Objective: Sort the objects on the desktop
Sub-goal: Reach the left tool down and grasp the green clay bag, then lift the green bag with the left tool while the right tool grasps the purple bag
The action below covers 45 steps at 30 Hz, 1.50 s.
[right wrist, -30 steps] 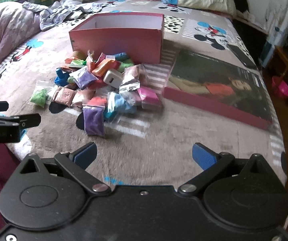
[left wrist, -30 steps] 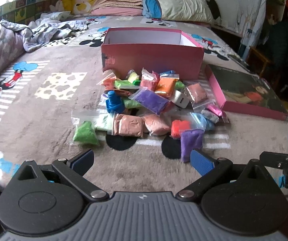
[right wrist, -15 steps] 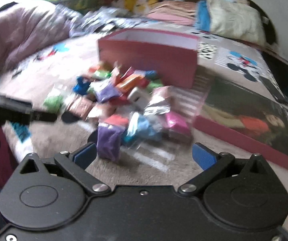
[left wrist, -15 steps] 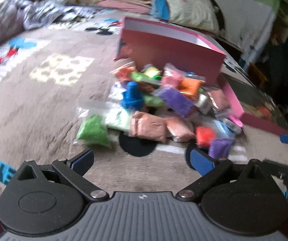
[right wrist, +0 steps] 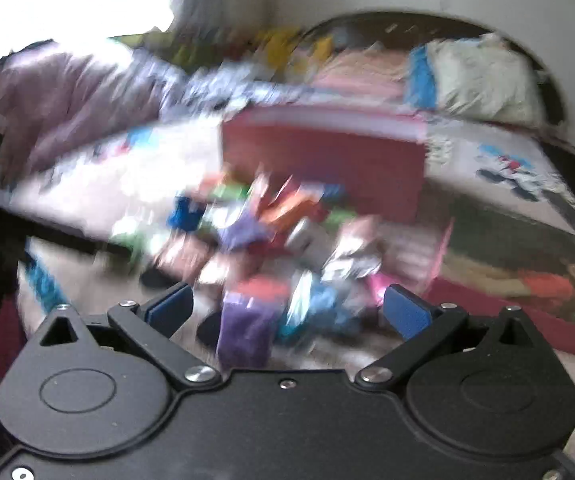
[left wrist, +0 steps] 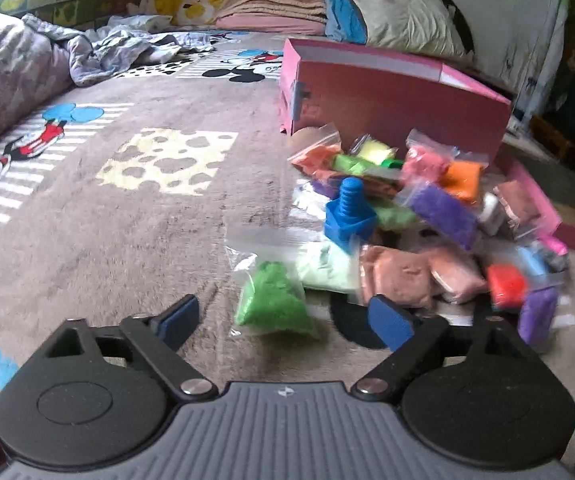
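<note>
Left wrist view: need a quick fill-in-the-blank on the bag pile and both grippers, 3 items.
1. The left gripper has its jaws ____, with nothing between them.
2. The plastic bag of bright green clay lies nearest the left gripper, at the ____ edge of the pile.
3. The tall pink cardboard box stands ____ the pile of clay bags, seen from the left wrist.

Missing words: open; left; behind

The right gripper is also open.
</note>
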### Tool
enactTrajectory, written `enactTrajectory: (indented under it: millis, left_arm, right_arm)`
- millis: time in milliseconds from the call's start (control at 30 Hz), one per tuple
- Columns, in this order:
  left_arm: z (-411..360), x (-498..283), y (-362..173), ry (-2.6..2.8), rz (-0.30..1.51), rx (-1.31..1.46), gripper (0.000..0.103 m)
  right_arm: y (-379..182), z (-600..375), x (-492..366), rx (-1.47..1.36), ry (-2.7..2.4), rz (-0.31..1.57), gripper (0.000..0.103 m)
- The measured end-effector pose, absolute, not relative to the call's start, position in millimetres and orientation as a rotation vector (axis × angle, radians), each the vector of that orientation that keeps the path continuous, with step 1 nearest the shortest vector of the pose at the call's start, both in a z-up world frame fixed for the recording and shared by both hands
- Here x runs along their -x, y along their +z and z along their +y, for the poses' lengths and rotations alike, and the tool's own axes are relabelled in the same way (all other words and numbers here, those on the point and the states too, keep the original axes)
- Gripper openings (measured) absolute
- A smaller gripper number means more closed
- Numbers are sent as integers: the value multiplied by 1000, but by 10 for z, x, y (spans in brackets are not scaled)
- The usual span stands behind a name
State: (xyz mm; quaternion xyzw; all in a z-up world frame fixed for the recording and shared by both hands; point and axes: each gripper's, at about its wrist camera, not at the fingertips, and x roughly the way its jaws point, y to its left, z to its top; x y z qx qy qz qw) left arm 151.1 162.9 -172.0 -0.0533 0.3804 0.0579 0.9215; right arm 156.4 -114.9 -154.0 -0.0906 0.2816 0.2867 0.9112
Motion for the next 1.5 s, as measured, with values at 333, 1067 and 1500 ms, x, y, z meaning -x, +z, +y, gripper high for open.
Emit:
enactTrajectory:
  millis: [333,1067,1500]
  left_arm:
    - [1559,-1713,-1844,106,830,-58,55]
    - [1574,-1558,-1709,98,821,-44,38]
    - [1462,-1452,-1428,61,759,24,38]
  right_arm:
    - [-1603,-1090,-1610,126,654,647,99]
    - [-1928,-823,-1681,186,622,700,42]
    - [-1802,-1289,-1658,82,605,709,37]
